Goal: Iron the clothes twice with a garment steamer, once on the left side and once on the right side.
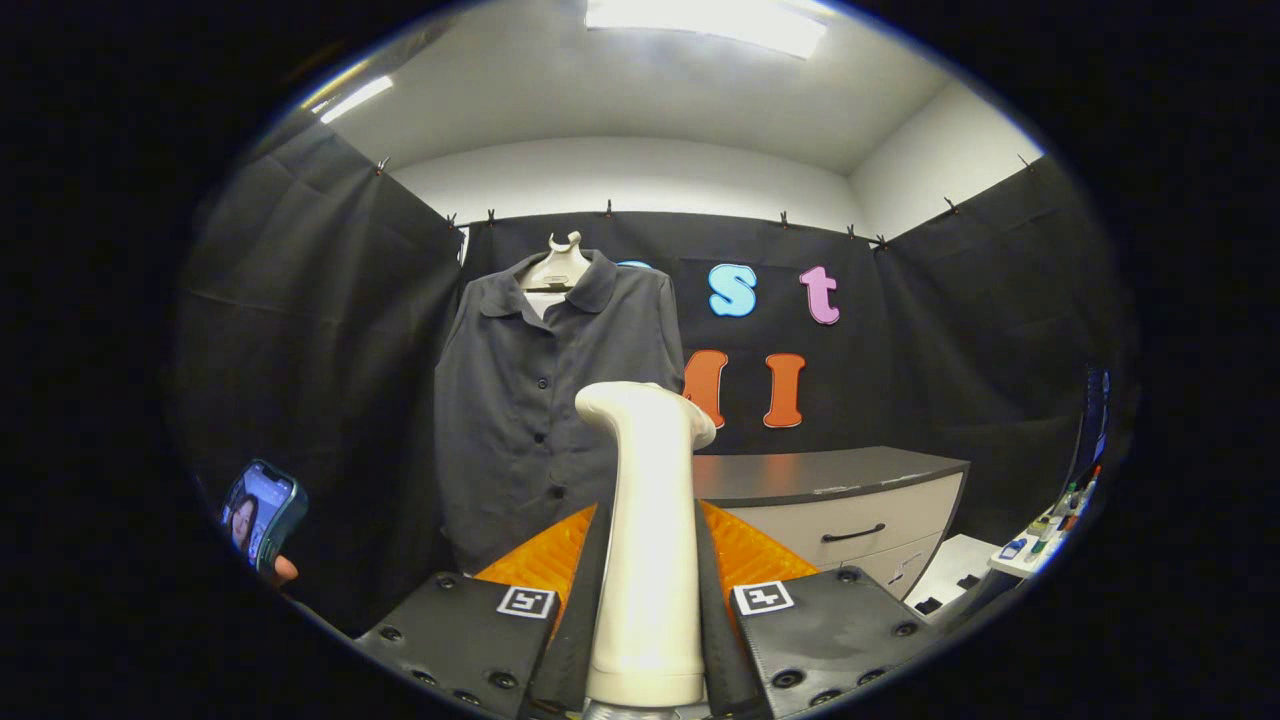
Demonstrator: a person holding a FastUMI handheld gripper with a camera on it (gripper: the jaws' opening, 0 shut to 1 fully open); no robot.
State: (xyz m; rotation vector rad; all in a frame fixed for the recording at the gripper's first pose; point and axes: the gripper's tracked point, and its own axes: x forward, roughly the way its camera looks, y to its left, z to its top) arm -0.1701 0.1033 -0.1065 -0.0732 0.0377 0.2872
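Gripper view: fingers (648, 610) clamped on both sides of the white garment steamer (648, 530), held upright between them, head tilted toward the wall. Beyond, dark grey buttoned shirt (545, 400) hanging on a pale hanger (557, 265) against the black cloth. Grey tabletop (820, 472) with drawers to the right; phone (262, 512) in a hand at left.

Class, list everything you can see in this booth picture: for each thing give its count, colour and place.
Dark grey button-up shirt: one, on a pale hanger against the booth wall, beyond the fingers.
White plastic garment steamer: one, upright between the fingers.
Cabinet with dark top and pale drawers: one, right of the shirt.
Smartphone in a teal case: one, held by fingertips, left of the shirt.
Hand-held gripper: one, fingers pressing the steamer's handle on both sides.
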